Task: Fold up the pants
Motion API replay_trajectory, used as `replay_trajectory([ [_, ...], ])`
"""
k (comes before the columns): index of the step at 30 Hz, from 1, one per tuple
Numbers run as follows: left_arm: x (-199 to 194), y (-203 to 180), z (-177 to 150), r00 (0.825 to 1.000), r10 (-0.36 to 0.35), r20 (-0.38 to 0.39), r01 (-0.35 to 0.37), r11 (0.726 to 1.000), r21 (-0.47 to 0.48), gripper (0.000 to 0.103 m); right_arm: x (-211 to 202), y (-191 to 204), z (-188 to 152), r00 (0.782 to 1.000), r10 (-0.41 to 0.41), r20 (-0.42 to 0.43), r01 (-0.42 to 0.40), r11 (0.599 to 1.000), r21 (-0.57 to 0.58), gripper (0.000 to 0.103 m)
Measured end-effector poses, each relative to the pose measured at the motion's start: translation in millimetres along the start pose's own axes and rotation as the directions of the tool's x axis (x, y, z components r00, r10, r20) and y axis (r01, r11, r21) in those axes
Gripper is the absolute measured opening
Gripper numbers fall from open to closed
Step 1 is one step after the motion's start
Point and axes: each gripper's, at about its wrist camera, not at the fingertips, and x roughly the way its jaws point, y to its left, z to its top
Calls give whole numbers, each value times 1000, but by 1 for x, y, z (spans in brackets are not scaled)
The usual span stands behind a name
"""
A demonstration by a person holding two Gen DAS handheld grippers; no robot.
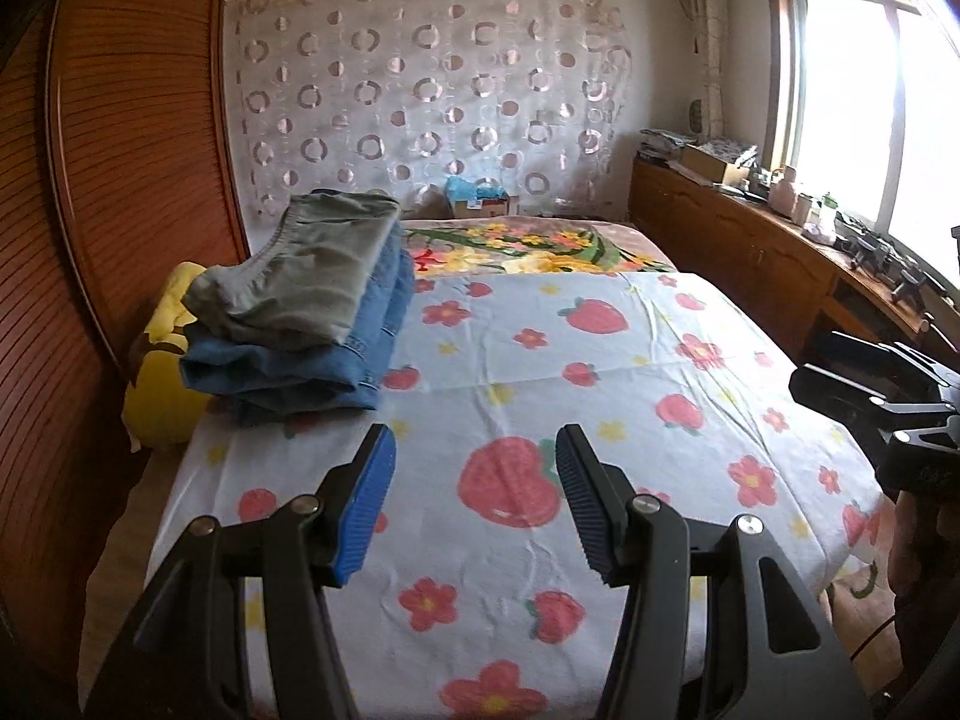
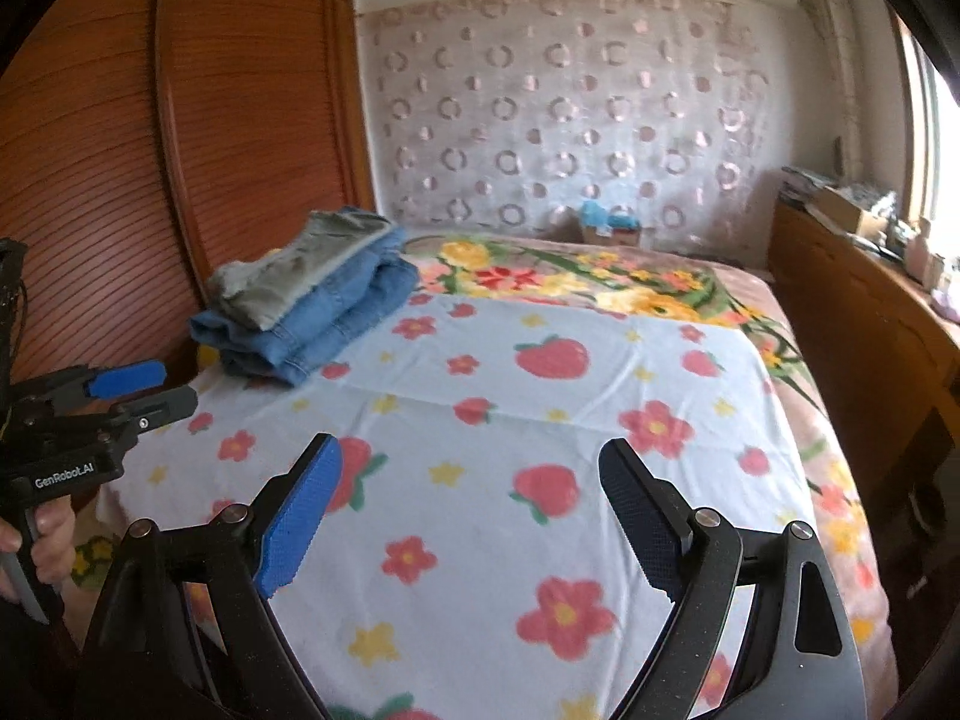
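Folded grey-green pants (image 1: 306, 276) lie on top of folded blue jeans (image 1: 324, 354) in a stack at the left side of the bed; the stack also shows in the right wrist view, grey pants (image 2: 288, 276) over jeans (image 2: 336, 318). My left gripper (image 1: 474, 504) is open and empty, held above the strawberry-print sheet (image 1: 540, 360), short of the stack. My right gripper (image 2: 468, 516) is open and empty over the sheet (image 2: 540, 420). Each gripper shows at the edge of the other's view: the right one (image 1: 888, 396) and the left one (image 2: 96, 408).
A wooden slatted wardrobe (image 1: 120, 180) stands close on the left. A yellow pillow (image 1: 162, 360) lies under the stack's left side. A floral blanket (image 1: 528, 252) covers the bed's far end. A wooden sideboard (image 1: 780, 252) with clutter runs along the right, under the window.
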Motion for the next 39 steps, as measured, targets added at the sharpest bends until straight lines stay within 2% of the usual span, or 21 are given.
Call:
replay_trajectory([
  [7,-16,-13,11,999,-21,30,21,1000,13,55,-33,-8,6,998,-59,35,58,998,32,89],
  [24,-62,-24,46,992,-31,125,28,999,28,55,-78,-7,32,987,-99,123,92,994,55,91],
  [31,-83,-20,56,984,-17,179,14,1000,21,55,-99,-3,43,975,-122,184,114,992,51,91],
  [39,-92,-12,55,979,5,204,-7,1000,8,56,-102,-3,45,970,-131,205,122,991,55,91],
])
